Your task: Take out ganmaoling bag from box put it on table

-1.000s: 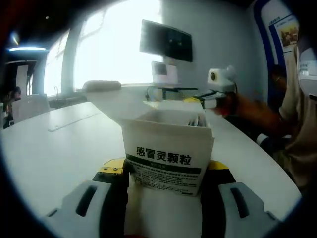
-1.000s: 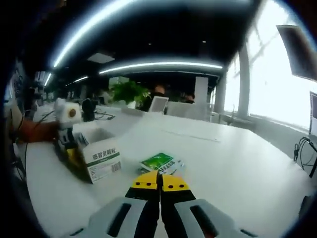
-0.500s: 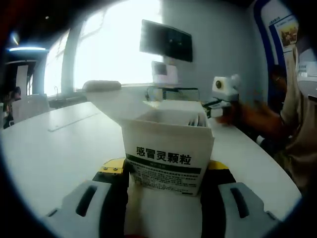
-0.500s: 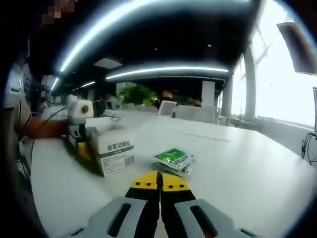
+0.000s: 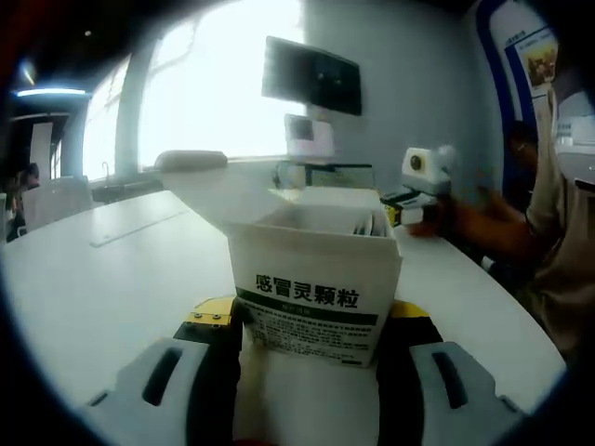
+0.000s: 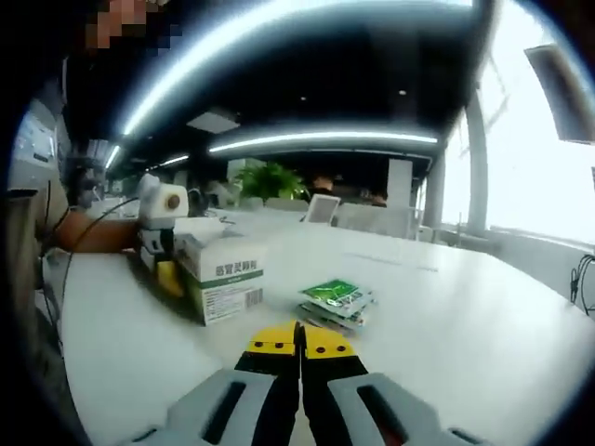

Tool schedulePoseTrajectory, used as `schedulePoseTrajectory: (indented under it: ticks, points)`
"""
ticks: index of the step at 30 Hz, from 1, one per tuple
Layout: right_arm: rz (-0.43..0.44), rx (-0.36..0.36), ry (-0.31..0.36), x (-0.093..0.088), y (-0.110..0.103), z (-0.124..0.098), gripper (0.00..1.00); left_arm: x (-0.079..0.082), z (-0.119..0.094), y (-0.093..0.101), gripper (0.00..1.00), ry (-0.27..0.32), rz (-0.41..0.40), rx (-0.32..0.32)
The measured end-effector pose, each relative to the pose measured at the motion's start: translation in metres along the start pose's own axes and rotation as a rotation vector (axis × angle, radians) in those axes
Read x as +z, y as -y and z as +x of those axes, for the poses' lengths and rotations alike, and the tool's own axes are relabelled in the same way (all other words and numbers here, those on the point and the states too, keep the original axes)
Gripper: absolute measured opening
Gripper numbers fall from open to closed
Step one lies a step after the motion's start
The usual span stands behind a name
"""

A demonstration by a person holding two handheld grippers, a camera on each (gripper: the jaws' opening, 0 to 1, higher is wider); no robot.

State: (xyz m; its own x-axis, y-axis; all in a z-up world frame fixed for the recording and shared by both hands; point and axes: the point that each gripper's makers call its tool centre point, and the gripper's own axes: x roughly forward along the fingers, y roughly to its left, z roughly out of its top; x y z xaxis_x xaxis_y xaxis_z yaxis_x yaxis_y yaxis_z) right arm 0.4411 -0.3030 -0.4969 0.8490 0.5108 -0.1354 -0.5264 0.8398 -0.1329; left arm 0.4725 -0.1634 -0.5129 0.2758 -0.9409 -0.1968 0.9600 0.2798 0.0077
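At the left tool: the left tool [image 5: 311, 348] is pinching the ganmaoling box [image 5: 314, 283] between its yellow-tipped jaws, holding it upright with the top flaps standing open.
At the right tool: the right tool [image 6: 299, 342] is hovering over the surface [image 6: 465, 325] with its jaws pressed together and nothing between them; in the left gripper view it [image 5: 409, 216] is hanging beyond the box's far right corner.
Box: in the right gripper view the box [image 6: 223, 277] is sitting on the surface to the left, its lower edge touching the white top, with the left tool [image 6: 160, 232] gripping it from behind.
Bags on the surface: a small stack of green bags [image 6: 337, 300] is lying flat just beside the box, to its right, apart from it.
Bags in the box: thin edges of more bags [image 5: 372, 225] are showing inside the opening, along its right wall.
Doing the step well: I would judge the right tool needs to spread its jaws before dipping in, enter from above along that right wall, and pinch a single bag edge, while the left tool is keeping the box steady.
Hard to make out: how many bags are waiting inside is hidden by the front panel; the stack's count is too blurred to tell.
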Motion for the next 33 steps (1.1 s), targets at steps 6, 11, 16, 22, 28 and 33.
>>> schedulePoseTrajectory:
  ticks: [6, 11, 16, 22, 28, 33]
  points:
    - [0.008, 0.006, 0.010, 0.0010, -0.0002, -0.0002, 0.00, 0.0000, 0.0000, 0.0000, 0.50, 0.000, 0.001, 0.000]
    - [-0.006, 0.012, 0.007, 0.0003, -0.0017, 0.0005, 0.00, 0.0000, 0.0002, 0.0001, 0.50, -0.001, 0.002, 0.000]
    - [-0.011, 0.013, 0.004, -0.0003, -0.0020, 0.0007, 0.00, -0.0001, 0.0006, 0.0000, 0.50, -0.002, 0.002, 0.000]
    - [-0.015, 0.019, 0.000, -0.0013, -0.0024, 0.0011, 0.00, -0.0002, 0.0013, -0.0001, 0.50, -0.002, 0.001, 0.000]
    - [-0.006, 0.013, -0.007, -0.0025, -0.0004, 0.0023, 0.00, -0.0002, 0.0019, -0.0002, 0.50, -0.002, 0.001, -0.001]
    - [-0.010, 0.014, -0.004, -0.0023, -0.0008, 0.0016, 0.00, -0.0003, 0.0024, 0.0000, 0.50, -0.002, 0.001, -0.001]
